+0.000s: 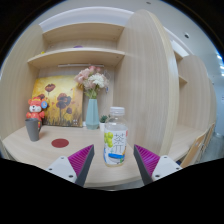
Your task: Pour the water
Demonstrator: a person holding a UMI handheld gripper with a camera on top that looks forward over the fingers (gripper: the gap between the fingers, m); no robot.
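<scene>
A clear plastic water bottle (116, 137) with a white cap and a green and blue label stands upright on the light wooden desk (40, 155). It stands between my two fingers, with a gap at each side. My gripper (113, 160) is open, its magenta pads (82, 158) flanking the bottle's lower part. A small dark cup (33, 129) stands at the far left of the desk, with a red coaster (60, 143) beside it.
A glass vase of flowers (92, 100) stands behind the bottle against a painted picture (62, 100). A red and white plush toy (36, 108) sits over the cup. A wooden shelf (75, 55) runs above. A tall wooden panel (150, 90) rises right of the bottle.
</scene>
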